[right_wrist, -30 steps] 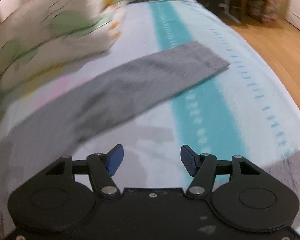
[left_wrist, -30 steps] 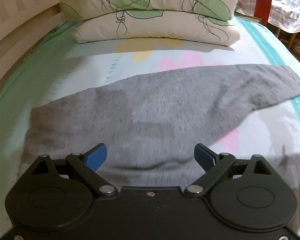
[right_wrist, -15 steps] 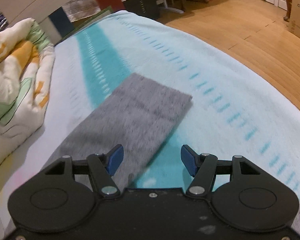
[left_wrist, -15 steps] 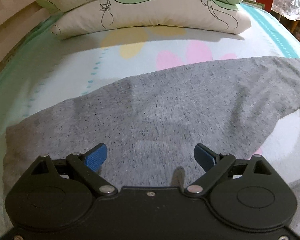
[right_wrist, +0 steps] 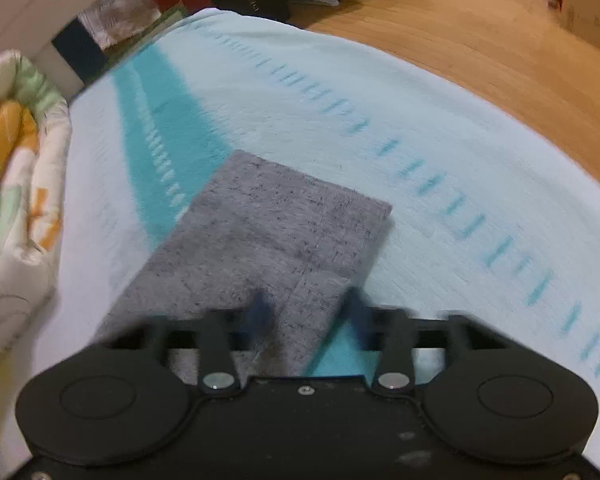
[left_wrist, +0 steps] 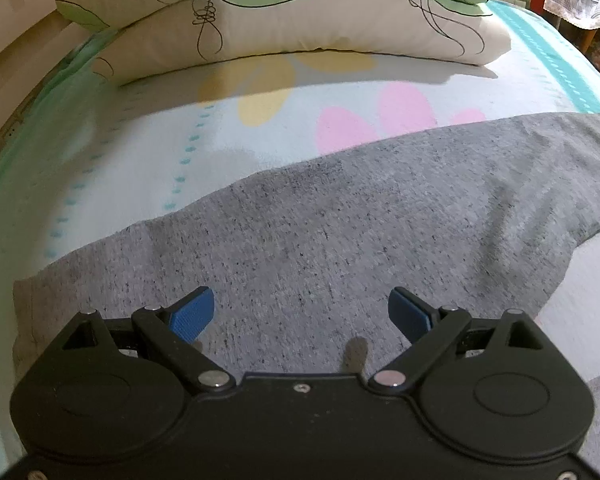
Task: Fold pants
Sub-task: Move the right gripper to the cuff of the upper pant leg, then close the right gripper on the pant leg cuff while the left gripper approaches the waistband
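Grey pants (left_wrist: 340, 220) lie flat on the bed, the waist end at lower left and a leg running off to the right. My left gripper (left_wrist: 302, 312) is open and low over the upper part of the pants, its blue pads (left_wrist: 192, 314) wide apart. In the right wrist view the leg's cuff end (right_wrist: 284, 224) lies on the teal stripe. My right gripper (right_wrist: 306, 312) sits over the leg's near edge, its blurred fingers (right_wrist: 260, 312) partly closed with cloth between them.
Two leaf-print pillows (left_wrist: 300, 20) are stacked at the head of the bed. A rolled quilt (right_wrist: 16, 184) lies at the left of the right wrist view. The bed edge drops to a wooden floor (right_wrist: 500, 40) at the right.
Both grippers have come down closer to the pants. The right gripper has moved onto the leg near the cuff and its fingers have narrowed.
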### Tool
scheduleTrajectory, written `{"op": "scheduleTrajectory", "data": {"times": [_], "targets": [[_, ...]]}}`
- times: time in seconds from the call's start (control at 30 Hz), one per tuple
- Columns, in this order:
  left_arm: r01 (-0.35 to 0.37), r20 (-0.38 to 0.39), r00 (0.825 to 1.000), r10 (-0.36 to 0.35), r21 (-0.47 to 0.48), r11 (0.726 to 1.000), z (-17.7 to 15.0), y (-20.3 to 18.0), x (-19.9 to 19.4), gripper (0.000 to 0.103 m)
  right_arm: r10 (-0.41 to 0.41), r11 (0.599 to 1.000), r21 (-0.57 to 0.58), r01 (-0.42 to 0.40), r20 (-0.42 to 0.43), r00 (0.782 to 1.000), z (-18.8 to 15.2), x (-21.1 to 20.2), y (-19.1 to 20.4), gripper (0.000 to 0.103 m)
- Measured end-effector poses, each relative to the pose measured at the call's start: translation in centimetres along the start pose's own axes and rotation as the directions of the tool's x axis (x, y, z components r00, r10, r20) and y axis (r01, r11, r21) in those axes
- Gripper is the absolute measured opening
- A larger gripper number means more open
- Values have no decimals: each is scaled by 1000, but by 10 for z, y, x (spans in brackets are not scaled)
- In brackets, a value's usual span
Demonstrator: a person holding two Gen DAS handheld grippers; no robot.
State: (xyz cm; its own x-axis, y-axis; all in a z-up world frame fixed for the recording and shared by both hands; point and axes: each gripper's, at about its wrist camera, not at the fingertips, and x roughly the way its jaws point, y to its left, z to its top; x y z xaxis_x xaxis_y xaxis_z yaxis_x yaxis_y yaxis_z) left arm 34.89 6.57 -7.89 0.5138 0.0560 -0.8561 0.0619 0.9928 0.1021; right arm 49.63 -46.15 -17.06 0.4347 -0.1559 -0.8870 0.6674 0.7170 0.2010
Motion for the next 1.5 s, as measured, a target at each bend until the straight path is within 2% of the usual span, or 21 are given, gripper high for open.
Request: {"op": "scheduleTrajectory", "data": {"times": [0.07,0.17,0.2,0.47,0.5,0.53,0.57,0.6,0.63,0.73,0.83,0.93,1.0,1.1,1.2,1.3,1.37,1.4,1.43,1.47,1.5], "targets": [[-2,-6,1000,2,-7,1000,4,4,2,94,-2,999,-32,2,10,1000,2,-1,2,3],[-5,3,1000,5,-43,999,12,13,1,94,6,997,-81,1,92,996,4,-10,4,2],[-11,4,1000,12,-53,999,14,16,1,94,-5,994,-108,18,121,993,5,-12,6,2],[-37,-50,998,33,-95,995,20,39,19,94,-88,965,-225,131,189,978,-7,9,16,3],[-42,-53,998,37,-100,994,21,43,20,94,-115,960,-228,165,217,969,-9,7,20,8],[-49,-52,998,44,-111,993,23,49,21,94,-144,958,-208,196,240,960,-10,5,21,22],[-55,-46,998,50,-120,991,24,54,21,94,-179,957,-173,231,275,945,-10,-2,24,29],[-64,-38,998,60,-134,989,26,60,22,94,-189,961,-133,244,329,925,-11,-14,28,38],[-82,-29,997,78,-153,985,29,68,23,94,-162,970,-110,217,374,913,-11,-23,31,45],[-112,-22,994,109,-208,972,34,89,30,94,-43,992,-93,84,379,924,-6,-33,48,43],[-146,-18,989,146,-261,954,36,109,36,94,-7,996,-80,38,353,936,-14,-20,69,44],[-174,1,983,183,-294,940,33,123,39,94,-11,997,-64,31,304,952,-31,3,87,44],[-196,2,979,205,-290,937,29,128,43,94,-18,998,-53,35,295,955,-45,13,100,44],[-207,-29,978,207,-284,936,21,134,52,94,-30,994,-94,58,275,961,-62,21,122,44],[-202,-46,979,197,-280,938,15,138,54,94,-92,981,-135,138,304,948,-72,26,138,46],[-204,-44,979,200,-283,937,12,143,52,94,-108,982,-117,151,309,945,-72,26,139,47],[-199,-45,980,194,-299,933,10,147,51,94,-109,982,-112,153,326,939,-76,26,137,46],[-198,-48,980,193,-305,931,9,147,50,94,-110,978,-128,162,340,934,-78,26,138,40],[-199,-46,980,194,-309,930,9,149,49,94,-103,974,-152,166,353,930,-81,26,139,17],[-200,-43,980,196,-310,930,7,149,48,94,-88,971,-176,160,359,929,-84,26,141,5],[-203,-40,979,200,-309,929,6,150,46,94,-83,966,-200,163,358,930,-87,25,142,3]]}}
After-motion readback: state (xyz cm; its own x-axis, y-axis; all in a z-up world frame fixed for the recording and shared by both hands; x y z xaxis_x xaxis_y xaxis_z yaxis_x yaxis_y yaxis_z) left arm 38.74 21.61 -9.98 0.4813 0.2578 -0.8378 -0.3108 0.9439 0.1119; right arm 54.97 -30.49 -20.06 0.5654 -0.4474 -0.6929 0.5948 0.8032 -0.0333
